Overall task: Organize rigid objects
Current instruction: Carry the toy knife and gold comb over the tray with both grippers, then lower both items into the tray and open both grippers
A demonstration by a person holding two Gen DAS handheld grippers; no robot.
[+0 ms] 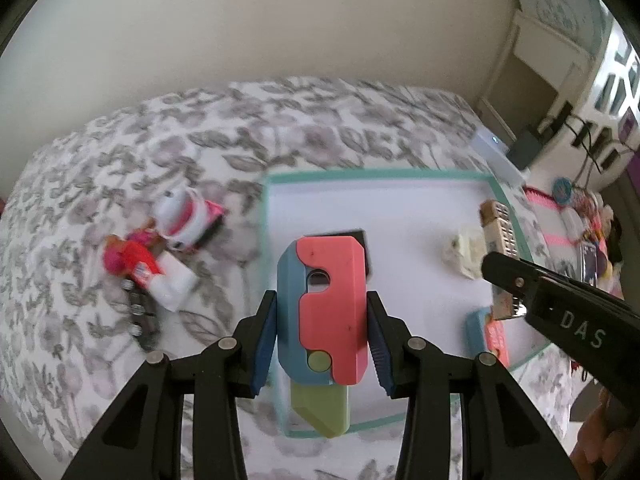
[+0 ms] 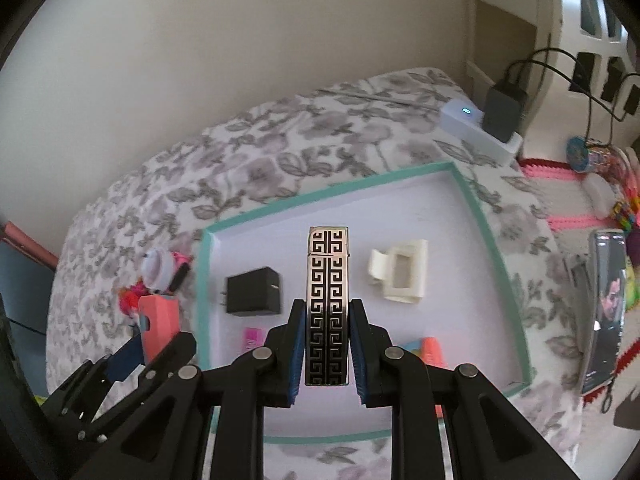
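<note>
My left gripper is shut on a coral, blue and green toy knife and holds it above the left part of a white tray with a teal rim. My right gripper is shut on a silver lighter with a black key pattern above the same tray. In the tray lie a black charger, a cream hair claw, a pink item and a coral and teal item. The left gripper and toy knife also show in the right wrist view.
The tray rests on a floral bedspread. Left of it lie a white and pink toy, a red and white toy and a dark studded strip. A phone, a white hub and colourful clutter are at the right.
</note>
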